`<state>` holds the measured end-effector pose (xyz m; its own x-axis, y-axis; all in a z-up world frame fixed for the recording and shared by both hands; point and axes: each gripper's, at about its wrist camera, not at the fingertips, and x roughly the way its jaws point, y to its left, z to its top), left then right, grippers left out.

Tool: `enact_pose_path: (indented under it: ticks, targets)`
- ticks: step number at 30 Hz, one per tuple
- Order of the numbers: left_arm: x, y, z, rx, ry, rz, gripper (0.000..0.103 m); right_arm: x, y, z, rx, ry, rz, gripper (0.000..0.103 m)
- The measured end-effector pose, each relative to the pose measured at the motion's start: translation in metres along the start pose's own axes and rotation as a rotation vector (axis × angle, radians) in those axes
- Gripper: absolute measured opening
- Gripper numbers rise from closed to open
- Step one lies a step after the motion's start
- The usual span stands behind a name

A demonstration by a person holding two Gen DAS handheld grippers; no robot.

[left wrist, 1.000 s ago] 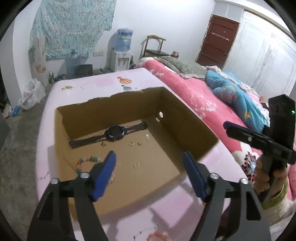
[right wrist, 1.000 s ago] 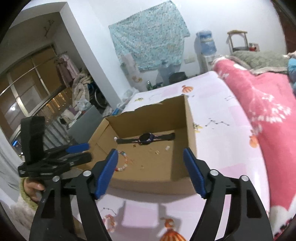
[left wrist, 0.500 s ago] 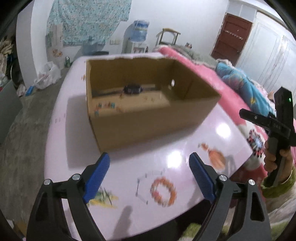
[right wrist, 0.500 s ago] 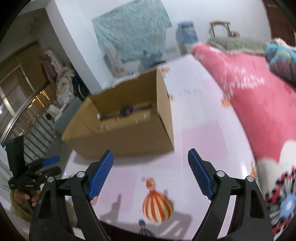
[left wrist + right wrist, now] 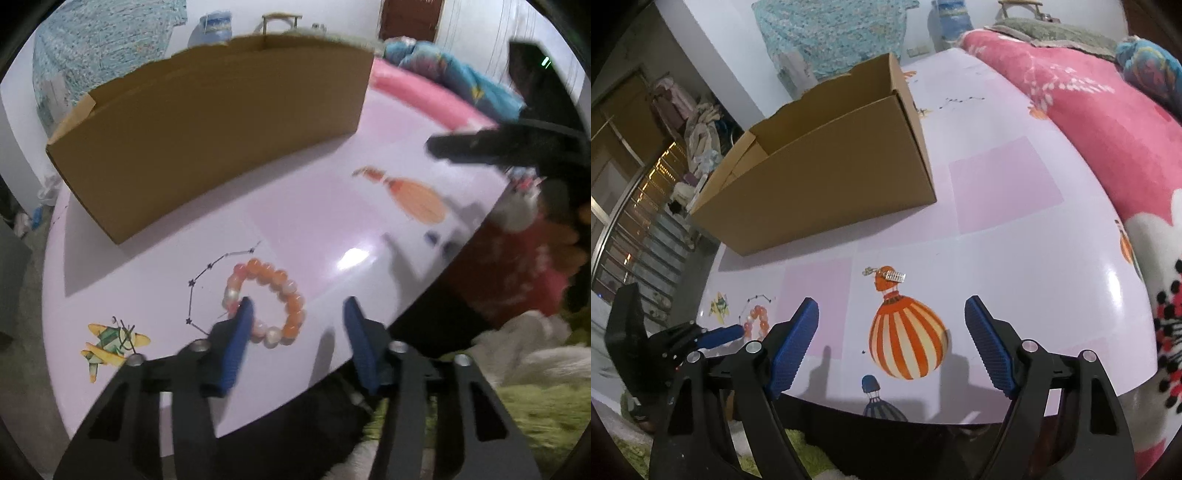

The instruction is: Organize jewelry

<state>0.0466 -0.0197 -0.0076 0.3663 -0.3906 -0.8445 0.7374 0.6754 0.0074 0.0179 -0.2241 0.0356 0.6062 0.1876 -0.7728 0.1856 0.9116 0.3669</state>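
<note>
An orange and white bead bracelet (image 5: 275, 291) lies on the glossy lilac table (image 5: 325, 221) near its front edge. My left gripper (image 5: 297, 317) hangs low over it and its jaws are closing. The left finger overlaps the ring's near-left beads, the ring's right side lies between the pads, and neither pad presses on it. The bracelet (image 5: 757, 319) and left gripper (image 5: 737, 332) also show at the far left of the right wrist view. My right gripper (image 5: 892, 325) is open over a printed balloon, short of a small silver jewelry piece (image 5: 891, 275). The cardboard box (image 5: 827, 177) stands behind.
From this low angle the box (image 5: 207, 122) shows only its outer wall. A bed with a pink blanket (image 5: 1089, 110) runs along the table's right side. The table's front edge (image 5: 923, 415) is just below both grippers, with green rug (image 5: 805, 450) beneath.
Both grippers have drawn back from over the box and sunk toward the table's near edge. The left jaws have narrowed about the bracelet. The right gripper's opening looks the same.
</note>
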Motion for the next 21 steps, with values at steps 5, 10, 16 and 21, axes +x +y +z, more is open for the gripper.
enact_pose_path:
  ticks: [5,10,16,21]
  targets:
    - [0.013,0.0,0.004,-0.001,0.026,0.005,0.02,0.007,0.008,-0.001,-0.052,0.001,-0.027,0.062]
    - [0.017,0.009,0.009,-0.015,0.008,0.025,0.013,0.018,0.016,0.004,-0.128,-0.002,-0.05,0.046]
    - [0.022,0.022,0.018,-0.049,-0.003,0.04,0.012,0.04,0.032,0.009,-0.297,0.009,-0.105,0.031]
    - [0.022,0.026,0.02,-0.053,-0.005,0.039,0.012,0.056,0.035,0.01,-0.386,0.044,-0.139,0.016]
